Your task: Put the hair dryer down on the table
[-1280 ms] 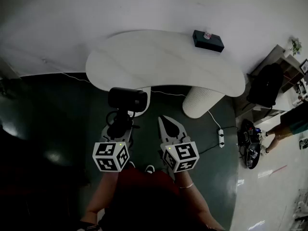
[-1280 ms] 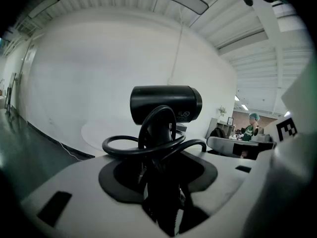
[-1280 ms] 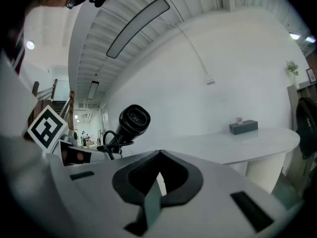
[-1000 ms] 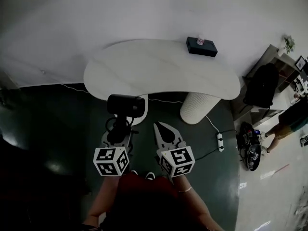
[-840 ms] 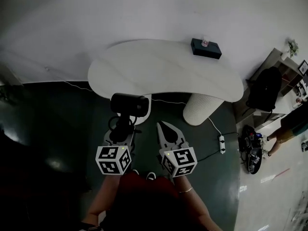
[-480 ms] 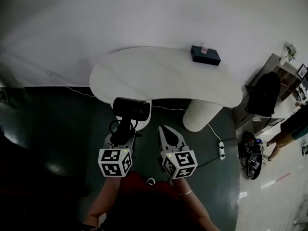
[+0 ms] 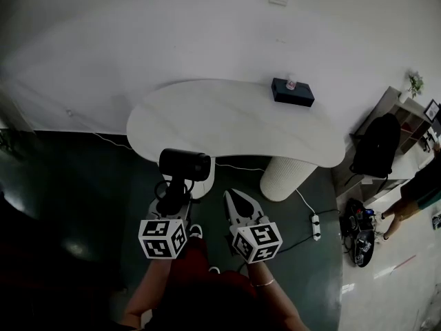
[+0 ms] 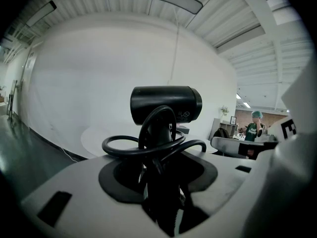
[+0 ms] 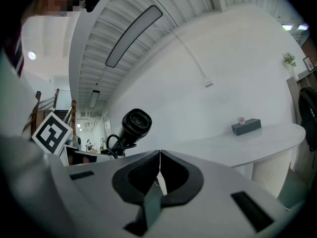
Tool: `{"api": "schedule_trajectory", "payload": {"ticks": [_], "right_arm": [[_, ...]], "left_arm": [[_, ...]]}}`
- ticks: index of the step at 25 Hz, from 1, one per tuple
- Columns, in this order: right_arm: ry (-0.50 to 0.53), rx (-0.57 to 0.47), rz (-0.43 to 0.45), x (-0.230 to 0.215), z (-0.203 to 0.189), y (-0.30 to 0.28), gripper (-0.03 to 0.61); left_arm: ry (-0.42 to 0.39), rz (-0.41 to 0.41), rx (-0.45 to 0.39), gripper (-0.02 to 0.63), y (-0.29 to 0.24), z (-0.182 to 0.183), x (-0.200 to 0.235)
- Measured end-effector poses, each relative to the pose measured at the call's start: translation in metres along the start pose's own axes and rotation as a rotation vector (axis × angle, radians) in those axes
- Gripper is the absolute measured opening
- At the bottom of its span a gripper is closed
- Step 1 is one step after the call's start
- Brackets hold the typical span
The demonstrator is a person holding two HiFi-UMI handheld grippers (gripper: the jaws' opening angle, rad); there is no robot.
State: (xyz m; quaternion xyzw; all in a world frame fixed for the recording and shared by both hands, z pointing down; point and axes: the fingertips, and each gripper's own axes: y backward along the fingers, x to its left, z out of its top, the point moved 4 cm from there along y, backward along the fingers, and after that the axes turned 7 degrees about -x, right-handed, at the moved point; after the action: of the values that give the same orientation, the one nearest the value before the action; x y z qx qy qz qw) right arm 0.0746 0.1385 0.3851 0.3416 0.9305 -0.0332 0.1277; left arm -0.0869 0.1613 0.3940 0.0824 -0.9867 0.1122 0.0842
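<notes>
A black hair dryer (image 7: 185, 165) stands upright in my left gripper (image 7: 171, 194), which is shut on its handle, with the black cord (image 8: 153, 145) looped round the handle. In the left gripper view the hair dryer's barrel (image 8: 166, 103) lies crosswise above the jaws. It hangs over the dark floor just in front of the near edge of the white curved table (image 7: 234, 119). My right gripper (image 7: 231, 196) is beside it on the right, shut with nothing in it. In the right gripper view the hair dryer (image 9: 133, 125) shows to the left and the table (image 9: 257, 140) to the right.
A black box (image 7: 292, 92) sits at the table's far right. Under the table stands a white ribbed pedestal (image 7: 286, 176). A power strip (image 7: 316, 227) and cables lie on the floor to the right. A black backpack (image 7: 377, 145), shelves and a person (image 7: 420, 192) are at the right edge.
The head view has tilted, so the table sits lower in the picture and more wall shows. Both grippers keep their places and the hair dryer stays in the left one.
</notes>
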Motion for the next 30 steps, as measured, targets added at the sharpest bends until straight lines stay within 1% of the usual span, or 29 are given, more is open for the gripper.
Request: {"api": "schedule_trajectory", "payload": {"ticks": [2,5,9,14,22,30], "right_arm": [[-0.001,0.014,-0.012,-0.007,-0.004,-0.005,0.015],[-0.013,0.023,-0.029,-0.017,-0.008,-0.019,0.015],[-0.026,0.026,-0.043,-0.035,-0.009,-0.047,0.015],[-0.034,0.029,-0.060,-0.057,-0.010,-0.095,0.015],[-0.049,0.060,-0.087,-0.088,-0.013,-0.170,0.015],[-0.065,0.060,-0.119,-0.114,-0.011,-0.229,0.015]], "left_arm": [[0.033,-0.001,0.014,0.206,-0.011,-0.003,0.006],[0.044,0.002,0.026,0.206,-0.027,-0.003,0.017],[0.038,0.008,0.029,0.206,-0.059,0.001,0.033],[-0.002,0.003,0.040,0.206,-0.108,0.012,0.055],[0.016,-0.025,0.066,0.206,-0.182,0.025,0.085],[-0.012,-0.048,0.096,0.206,-0.241,0.040,0.113]]}}
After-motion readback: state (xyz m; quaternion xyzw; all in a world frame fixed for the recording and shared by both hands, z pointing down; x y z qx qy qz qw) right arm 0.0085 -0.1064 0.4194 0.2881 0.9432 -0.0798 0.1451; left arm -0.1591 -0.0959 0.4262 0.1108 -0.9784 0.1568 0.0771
